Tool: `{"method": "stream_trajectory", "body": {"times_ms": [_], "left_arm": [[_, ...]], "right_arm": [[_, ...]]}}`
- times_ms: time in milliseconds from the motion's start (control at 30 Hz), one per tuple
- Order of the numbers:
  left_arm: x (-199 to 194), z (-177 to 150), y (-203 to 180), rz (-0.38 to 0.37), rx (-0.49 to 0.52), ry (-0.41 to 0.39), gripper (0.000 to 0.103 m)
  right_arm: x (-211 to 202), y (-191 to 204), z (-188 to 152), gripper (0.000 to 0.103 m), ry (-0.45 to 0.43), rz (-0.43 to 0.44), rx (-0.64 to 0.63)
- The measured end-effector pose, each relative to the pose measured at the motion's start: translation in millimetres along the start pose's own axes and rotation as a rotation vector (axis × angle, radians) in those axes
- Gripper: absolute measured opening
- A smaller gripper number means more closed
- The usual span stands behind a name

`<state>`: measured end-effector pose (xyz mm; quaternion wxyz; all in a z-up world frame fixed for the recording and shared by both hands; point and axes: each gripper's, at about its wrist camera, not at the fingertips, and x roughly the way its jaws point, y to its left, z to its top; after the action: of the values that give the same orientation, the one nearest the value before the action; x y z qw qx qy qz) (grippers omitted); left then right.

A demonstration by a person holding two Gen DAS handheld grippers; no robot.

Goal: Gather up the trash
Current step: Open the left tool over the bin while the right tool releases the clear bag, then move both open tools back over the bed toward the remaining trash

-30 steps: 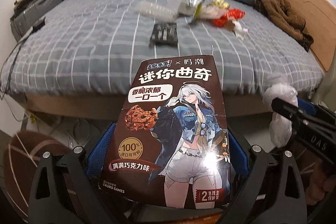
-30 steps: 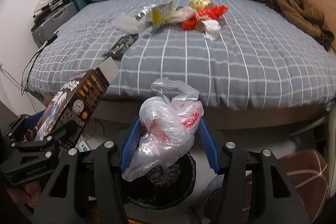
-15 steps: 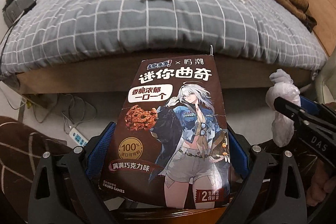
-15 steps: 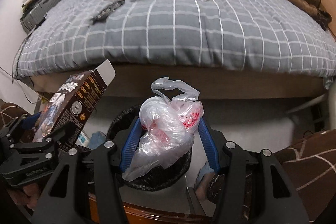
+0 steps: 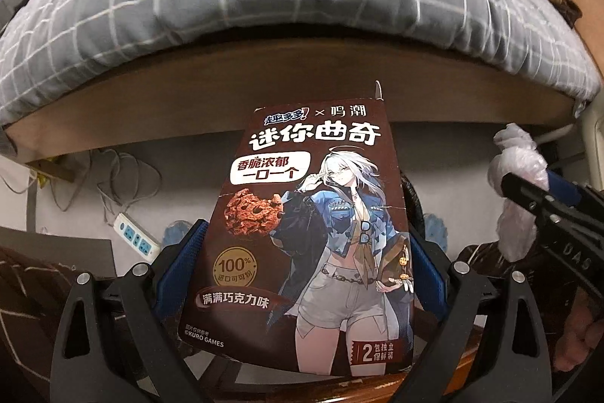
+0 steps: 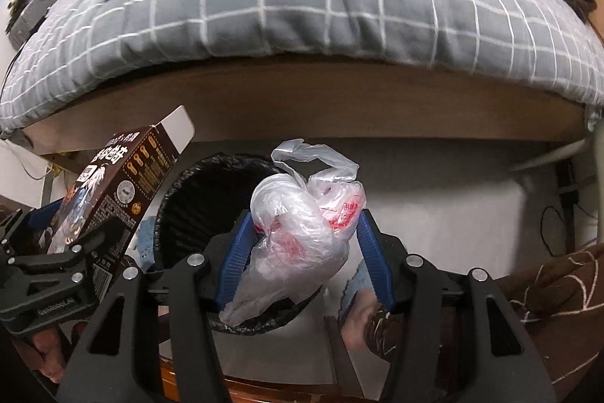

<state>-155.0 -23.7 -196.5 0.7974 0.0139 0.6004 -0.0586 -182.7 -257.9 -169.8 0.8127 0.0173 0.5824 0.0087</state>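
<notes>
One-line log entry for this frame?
left gripper: holds cookie box | right gripper: holds plastic bag | bin: below

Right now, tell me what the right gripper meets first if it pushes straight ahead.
Probably the black-lined trash bin just ahead and below the right gripper, which holds the plastic bag; depth is uncertain.

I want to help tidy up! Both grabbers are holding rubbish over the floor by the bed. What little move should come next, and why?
Probably open the right gripper and let the plastic bag fall. The bag hangs right over the open black bin, so it should drop in. The cookie box in the left gripper sits off to the bin's side, so it likely needs shifting over first.
</notes>
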Motion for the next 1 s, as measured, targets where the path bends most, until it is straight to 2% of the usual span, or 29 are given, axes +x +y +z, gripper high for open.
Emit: {"method": "stream_trajectory", "body": {"times_ms": [300, 467, 667, 733, 1000], "left_arm": [[34, -2, -28, -0.004, 0.066, 0.063, 0.093], [47, -5, -30, 0.001, 0.074, 0.076, 0.096], [55, -8, -20, 0.043, 0.069, 0.077, 0.096], [56, -9, -13, 0.036, 0.048, 0.087, 0.096], [40, -12, 13, 0.071, 0.019, 0.051, 0.097]], "right_arm": [[1, -30, -9, 0.054, 0.010, -0.035, 0.052], [6, -30, -13, 0.054, 0.023, -0.038, 0.047], [23, -8, -7, 0.054, 0.049, -0.014, 0.021], [29, 1, -5, 0.054, 0.056, -0.003, 0.005], [34, 36, 4, 0.054, 0.069, 0.027, -0.042]]}}
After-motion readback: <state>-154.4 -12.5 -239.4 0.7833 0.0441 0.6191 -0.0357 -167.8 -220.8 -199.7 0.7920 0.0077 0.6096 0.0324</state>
